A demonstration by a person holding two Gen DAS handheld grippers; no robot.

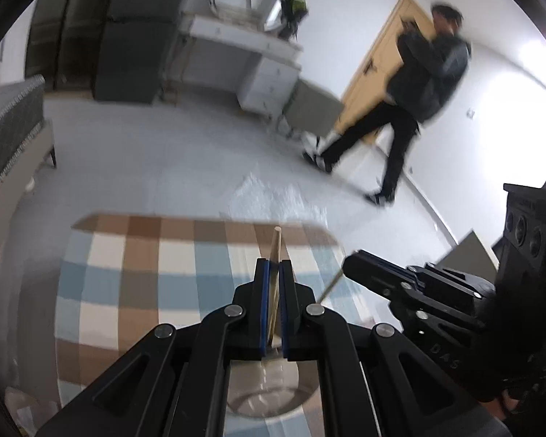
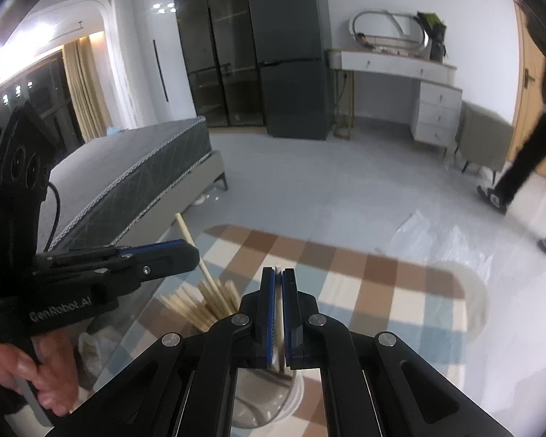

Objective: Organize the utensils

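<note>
Fridge [image 2: 291,54], bed [image 2: 134,167], desk [image 2: 400,65], walking person [image 1: 418,83].

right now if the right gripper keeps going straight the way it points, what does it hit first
Probably the checkered tablecloth beyond the clear glass jar, though depth is hard to judge through the fisheye. The right gripper is shut on a pale stick and aims down over the jar.
</note>
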